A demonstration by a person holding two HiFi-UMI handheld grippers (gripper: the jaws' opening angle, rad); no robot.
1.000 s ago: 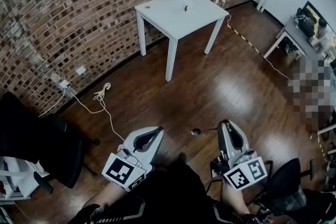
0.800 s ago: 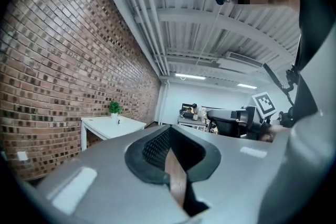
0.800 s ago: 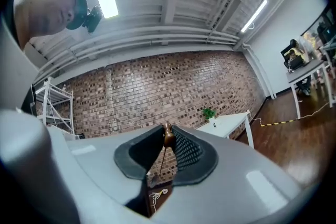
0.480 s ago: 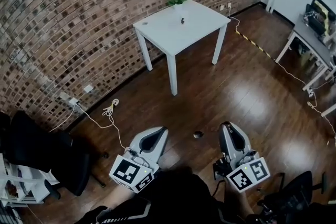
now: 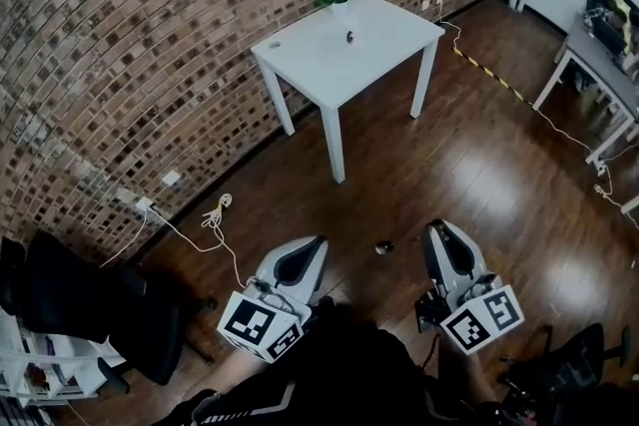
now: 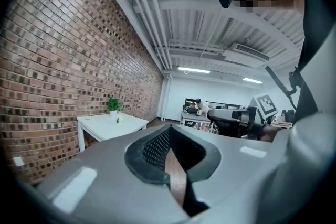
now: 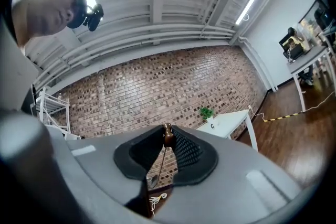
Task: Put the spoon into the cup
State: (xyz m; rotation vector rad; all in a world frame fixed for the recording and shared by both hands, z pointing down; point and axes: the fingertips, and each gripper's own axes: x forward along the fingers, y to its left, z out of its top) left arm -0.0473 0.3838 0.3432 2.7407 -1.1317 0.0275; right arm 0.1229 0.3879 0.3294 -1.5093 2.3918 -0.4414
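Desk (image 5: 310,65) has come closer, now upper centre. My right tool (image 5: 436,230) clamps the spoon (image 5: 384,246), bowl sticking left, lower centre. My left tool (image 5: 316,244) is closed, empty. Cup (image 5: 350,37) sits on the desk.

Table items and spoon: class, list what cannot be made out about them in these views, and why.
1. Dark item on the table: too small in every view to say whether it is a cup.
2. Pale item at the table's left corner: too small to identify.
3. Spoon: in the head view only its bowl is clear; the handle runs into the right gripper.
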